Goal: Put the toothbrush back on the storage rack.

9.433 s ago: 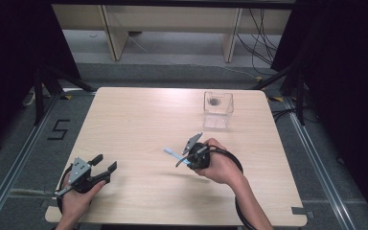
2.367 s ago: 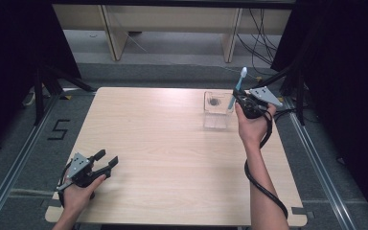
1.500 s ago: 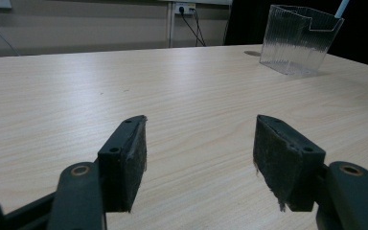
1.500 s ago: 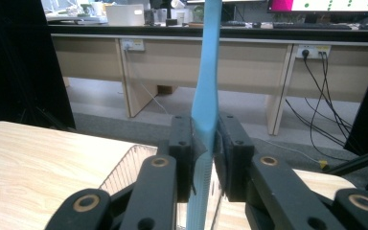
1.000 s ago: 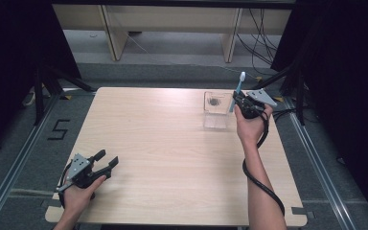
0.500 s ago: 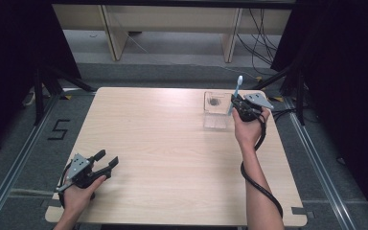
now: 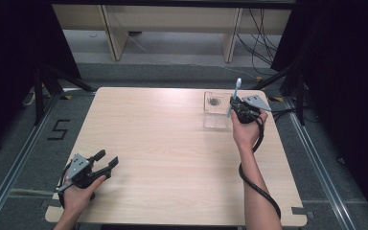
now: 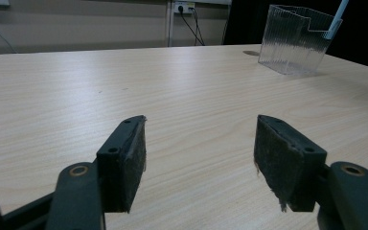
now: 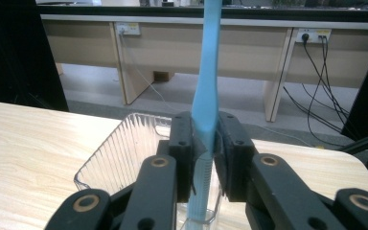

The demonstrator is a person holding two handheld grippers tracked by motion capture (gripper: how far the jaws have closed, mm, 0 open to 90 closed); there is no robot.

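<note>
So the right gripper point(image 7: 235, 106) has its jaws clamped tight on a light blue toothbrush point(image 9: 206, 96), pads pressing the handle from both sides. In the right gripper view the brush stands almost upright between the pads; most of the handle rises above them and out of the top of the picture, and a short stretch drops below them. That lower end sits just inside a clear plastic cup point(image 9: 124, 153) with ribbed walls, right under the fingertips, near the cup's wall closest to the gripper. I can't tell if the tip touches the bottom. From the high view the brush head point(image 7: 238, 82) pokes up above the gripper, leaning a bit, and the cup point(image 7: 210, 120) stands on the table point(image 7: 163, 134) just beside the jaws, on the side toward the middle of the table.

The left gripper point(image 7: 106, 162) sits low near the table's front corner, well apart from all that. Its jaws are spread wide with nothing between the pads point(image 8: 134, 163), just bare wood ahead of them and the cup point(image 8: 292, 40) far beyond the fingertips.
</note>
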